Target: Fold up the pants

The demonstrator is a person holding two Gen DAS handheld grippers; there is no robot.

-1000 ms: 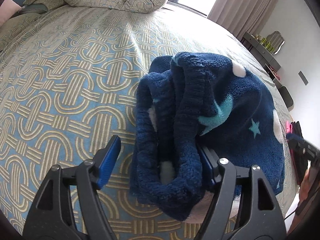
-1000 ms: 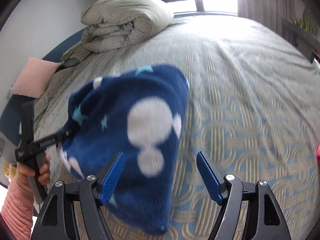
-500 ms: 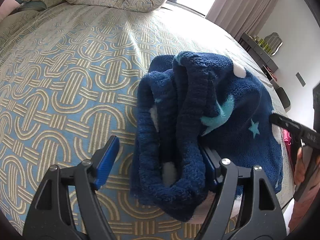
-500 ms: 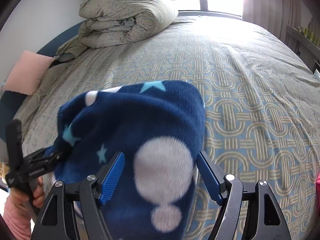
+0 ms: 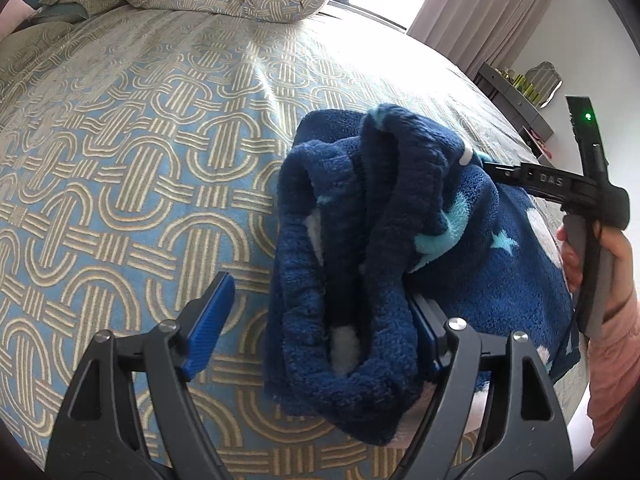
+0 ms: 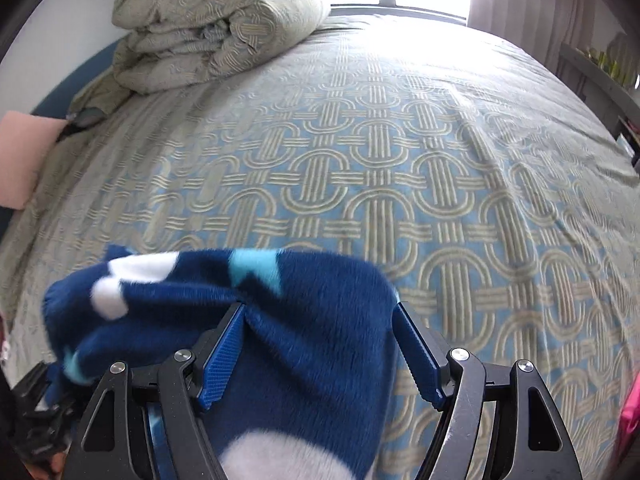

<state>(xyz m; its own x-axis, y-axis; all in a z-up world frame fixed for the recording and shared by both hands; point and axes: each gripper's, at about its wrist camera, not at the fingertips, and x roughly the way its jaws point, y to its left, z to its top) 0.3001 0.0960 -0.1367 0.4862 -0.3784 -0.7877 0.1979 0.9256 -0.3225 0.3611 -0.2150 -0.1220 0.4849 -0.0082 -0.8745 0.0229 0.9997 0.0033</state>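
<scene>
Pants (image 5: 400,248), bunched fleece, lower right of left view on bedspread (image 5: 140,168). Left gripper (image 5: 320,320) jaws wide, just been opening, thick fold between, unpinched. Right gripper (image 6: 320,344) jaws wide, straddling cloth. Risk: released fold springs open; right snags the bulk.

You are in a home bedroom: patterned bed (image 6: 360,168), rolled duvet (image 6: 216,24), curtained window (image 5: 480,12).

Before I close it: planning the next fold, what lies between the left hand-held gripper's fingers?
Left wrist view: bunched navy fleece pants, nothing else.
</scene>
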